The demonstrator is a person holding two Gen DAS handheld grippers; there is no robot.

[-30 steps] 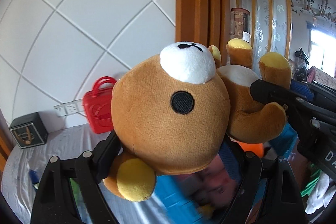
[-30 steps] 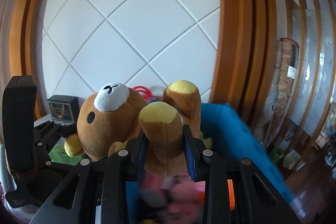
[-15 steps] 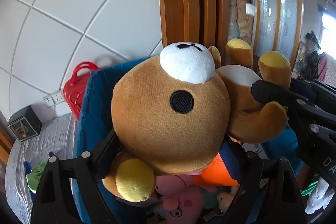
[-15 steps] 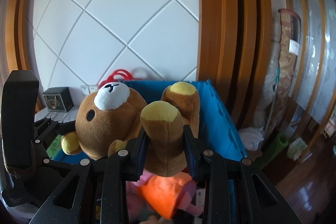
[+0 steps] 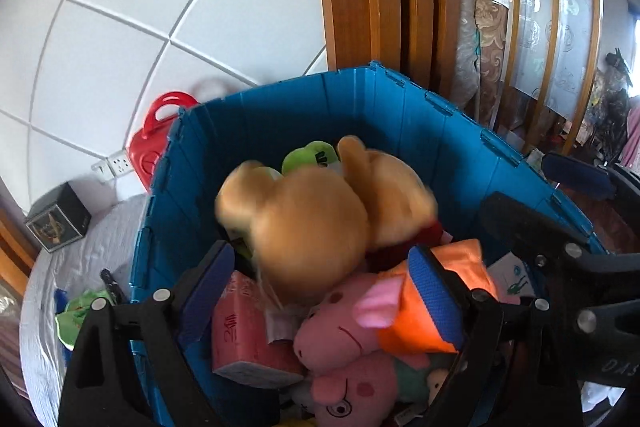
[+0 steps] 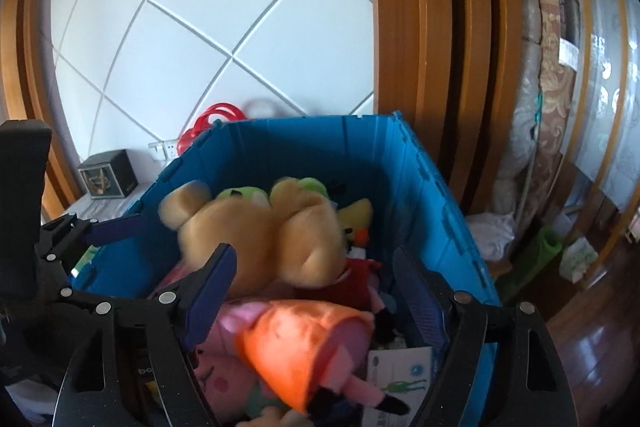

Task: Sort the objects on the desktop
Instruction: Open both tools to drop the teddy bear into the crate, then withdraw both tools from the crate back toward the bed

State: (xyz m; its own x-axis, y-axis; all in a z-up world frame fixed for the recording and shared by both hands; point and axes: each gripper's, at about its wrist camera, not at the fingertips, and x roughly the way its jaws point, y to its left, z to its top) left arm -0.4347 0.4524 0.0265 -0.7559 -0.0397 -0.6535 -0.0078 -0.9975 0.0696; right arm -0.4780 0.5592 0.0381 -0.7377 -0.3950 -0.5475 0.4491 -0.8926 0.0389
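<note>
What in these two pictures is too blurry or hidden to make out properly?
- Brown bear: motion-blurred in both views; face unreadable.
- Blue crate: floor hidden under piled toys.
- Pink pig: partly under orange cloth.
- White card: print too small in the right wrist view.

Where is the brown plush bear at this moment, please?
In both wrist views the brown plush bear is inside the blue plastic crate, free of both grippers, atop the other toys near the green plush toy.

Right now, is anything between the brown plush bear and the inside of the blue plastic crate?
No. The brown plush bear is already inside the blue plastic crate, on the other soft toys, clear of both grippers' open jaws.
</note>
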